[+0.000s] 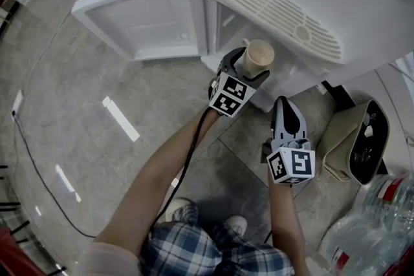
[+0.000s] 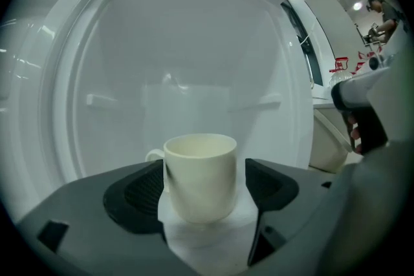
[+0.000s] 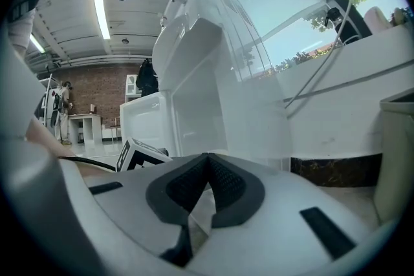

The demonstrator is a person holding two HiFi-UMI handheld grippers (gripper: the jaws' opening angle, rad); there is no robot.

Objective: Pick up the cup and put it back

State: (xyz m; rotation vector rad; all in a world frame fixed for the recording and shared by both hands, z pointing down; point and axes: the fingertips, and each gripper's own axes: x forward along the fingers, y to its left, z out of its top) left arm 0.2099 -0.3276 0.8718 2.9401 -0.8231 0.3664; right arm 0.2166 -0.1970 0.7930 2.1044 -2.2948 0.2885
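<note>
A cream cup (image 1: pixel 257 56) (image 2: pixel 200 176) with a small handle on its left stands upright between the jaws of my left gripper (image 1: pixel 249 71) (image 2: pixel 202 187). The gripper is shut on it, the left pad (image 2: pixel 143 189) against its side and the right pad (image 2: pixel 264 183) close at the other. The cup is just inside the open white fridge (image 1: pixel 284 16), over a white ledge (image 2: pixel 207 239). My right gripper (image 1: pixel 285 114) (image 3: pixel 206 185) hangs lower and to the right, shut with nothing in it, pointing at the fridge's side.
The fridge door (image 1: pixel 147 17) stands swung open to the left. A beige bin (image 1: pixel 354 140) sits on the floor at the right, with large water bottles (image 1: pixel 378 216) in front of it. A black cable (image 1: pixel 39 171) runs across the tiled floor.
</note>
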